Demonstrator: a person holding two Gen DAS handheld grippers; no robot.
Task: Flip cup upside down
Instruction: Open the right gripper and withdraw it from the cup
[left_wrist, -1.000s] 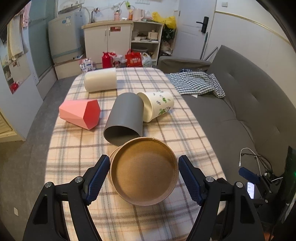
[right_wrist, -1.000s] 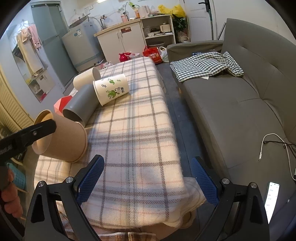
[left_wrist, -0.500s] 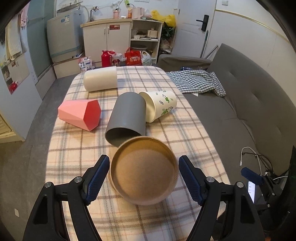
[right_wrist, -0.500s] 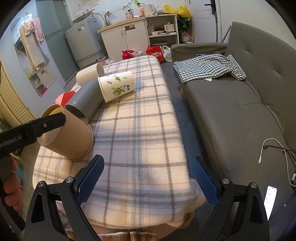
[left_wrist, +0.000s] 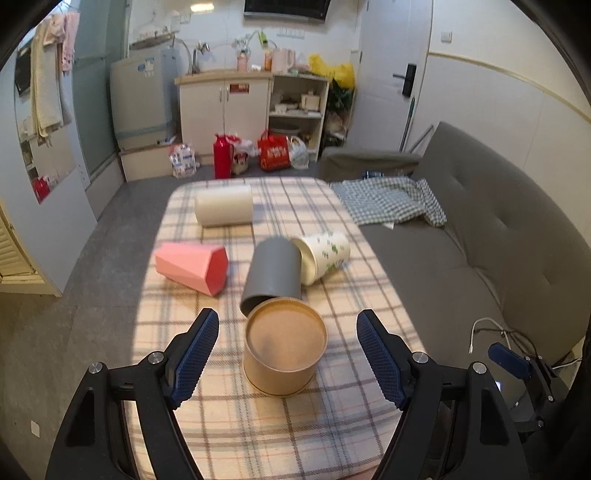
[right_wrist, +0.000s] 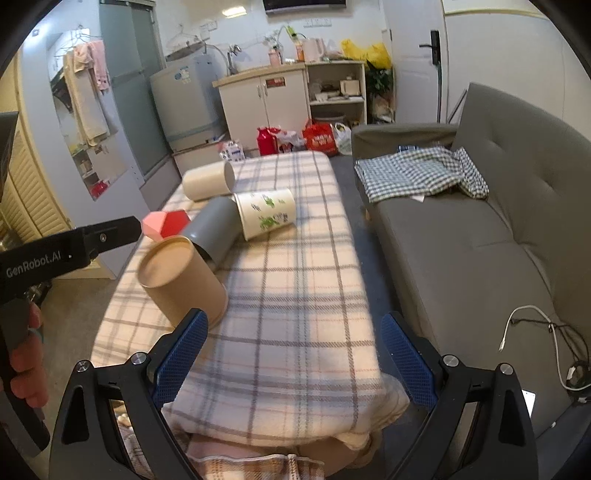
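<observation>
The brown paper cup (left_wrist: 285, 346) stands base-up at lower centre on the plaid table (left_wrist: 332, 295), between the wide-open, non-touching left gripper (left_wrist: 287, 356). Just above lies a grey cup (left_wrist: 272, 271). The right gripper (right_wrist: 291, 354) gapes wide, holding nothing.

Matt paper, cloth and plastic

The brown cup (left_wrist: 285, 345) is seen as matt kraft paper; the plaid tablecloth (left_wrist: 229, 424) as soft woven cloth; the finger pads (left_wrist: 195, 354) as textured blue rubber.
</observation>
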